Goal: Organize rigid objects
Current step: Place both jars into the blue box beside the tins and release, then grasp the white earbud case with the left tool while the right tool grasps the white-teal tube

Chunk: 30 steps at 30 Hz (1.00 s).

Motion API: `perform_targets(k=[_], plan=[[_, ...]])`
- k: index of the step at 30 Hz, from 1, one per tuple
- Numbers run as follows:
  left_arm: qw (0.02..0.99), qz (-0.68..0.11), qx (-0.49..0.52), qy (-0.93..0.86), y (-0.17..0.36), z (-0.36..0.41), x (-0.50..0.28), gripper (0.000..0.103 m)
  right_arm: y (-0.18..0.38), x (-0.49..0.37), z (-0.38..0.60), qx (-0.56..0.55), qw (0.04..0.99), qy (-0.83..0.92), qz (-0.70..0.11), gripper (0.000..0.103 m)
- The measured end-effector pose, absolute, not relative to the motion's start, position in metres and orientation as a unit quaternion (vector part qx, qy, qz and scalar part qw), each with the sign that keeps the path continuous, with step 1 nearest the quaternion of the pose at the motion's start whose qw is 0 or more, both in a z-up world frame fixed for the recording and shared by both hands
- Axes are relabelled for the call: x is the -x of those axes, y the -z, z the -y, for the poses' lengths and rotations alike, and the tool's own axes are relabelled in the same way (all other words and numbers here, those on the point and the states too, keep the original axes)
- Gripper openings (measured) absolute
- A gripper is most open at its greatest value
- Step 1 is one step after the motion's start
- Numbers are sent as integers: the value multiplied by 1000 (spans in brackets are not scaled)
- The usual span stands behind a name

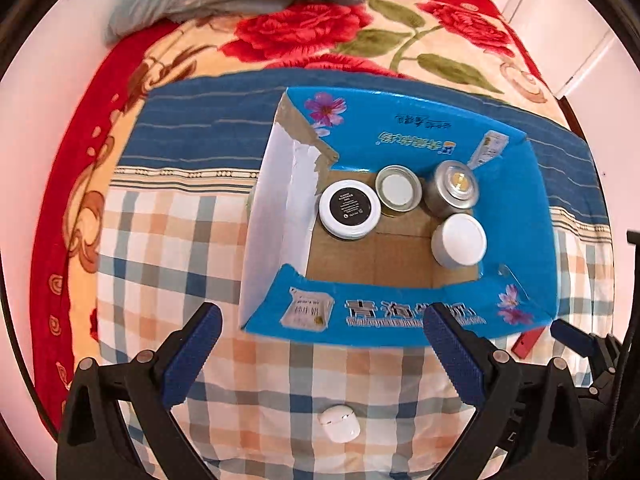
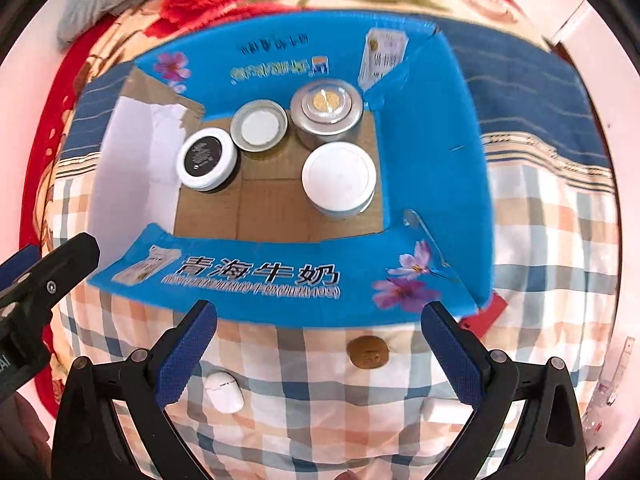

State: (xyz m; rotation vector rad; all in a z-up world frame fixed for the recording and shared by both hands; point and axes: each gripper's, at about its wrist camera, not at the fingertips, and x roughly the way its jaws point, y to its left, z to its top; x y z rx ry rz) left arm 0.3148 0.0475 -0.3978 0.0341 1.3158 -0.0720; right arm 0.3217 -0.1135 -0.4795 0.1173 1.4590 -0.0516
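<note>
Both tongs wide apart, nothing betw. Left gripper [image 1: 322, 354] & right gripper [image 2: 320, 342] hang above blue open cardboard box [image 2: 436, 168]; small white oval case [image 1: 339, 424] lies on checked cloth, below left tongs, outside box.

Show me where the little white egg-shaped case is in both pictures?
Left wrist view: the white case lies on the checked cloth near the bottom middle, in front of the blue box.
Right wrist view: the white case lies lower left, in front of the blue box.
Shared landmark: the black-topped jar inside the box.
</note>
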Motion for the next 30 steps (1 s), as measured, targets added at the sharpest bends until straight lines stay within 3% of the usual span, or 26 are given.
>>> perform_targets(k=[22, 30], plan=[[820, -571, 9, 19, 342, -43, -257, 103, 391, -255, 113, -54, 813, 15, -580, 103], [779, -626, 28, 27, 396, -2, -225, 103, 444, -225, 178, -133, 757, 56, -638, 103]])
